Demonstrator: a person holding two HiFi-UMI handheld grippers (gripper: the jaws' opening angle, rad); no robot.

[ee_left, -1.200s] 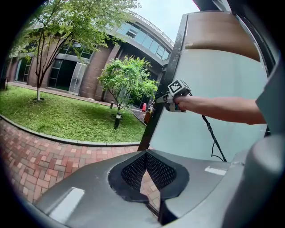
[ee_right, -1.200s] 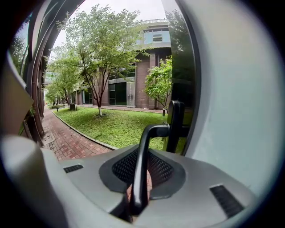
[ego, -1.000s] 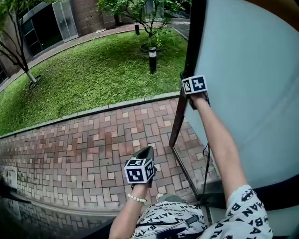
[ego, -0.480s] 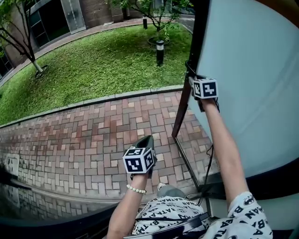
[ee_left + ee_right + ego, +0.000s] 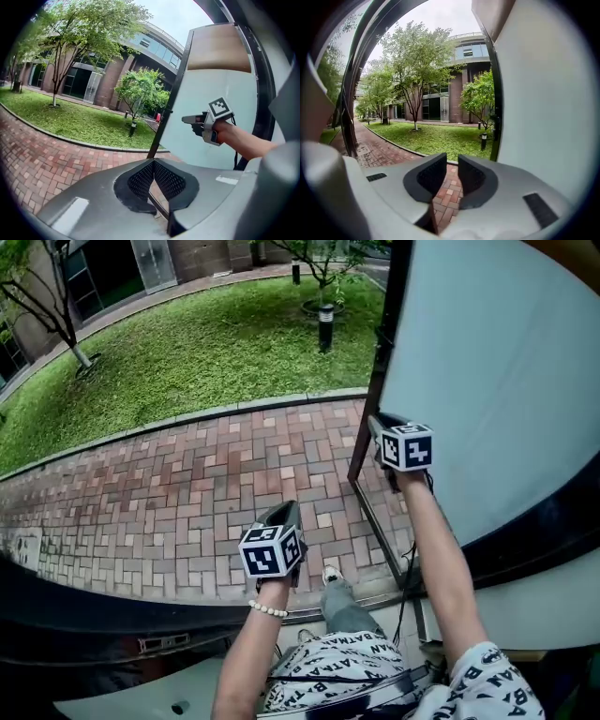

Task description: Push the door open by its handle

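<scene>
We see the door (image 5: 497, 362) standing open at the right, over the brick path (image 5: 187, 493). Our right gripper (image 5: 375, 422) sits just beside its dark edge, jaws closing on nothing; we cannot make out the handle. Our left gripper (image 5: 281, 514), jaws together and empty, hangs well apart from it.

A brick path (image 5: 187, 493) borders a lawn (image 5: 206, 352) with a short lamp post (image 5: 325, 326), trees (image 5: 70, 37), and a building (image 5: 440, 101) beyond.

free: ahead and left, open over brick path (image 5: 187, 493) | blocked right: door panel (image 5: 497, 362), its dark edge (image 5: 378, 362) | far off: lamp post (image 5: 325, 327) on lawn (image 5: 206, 352)
</scene>
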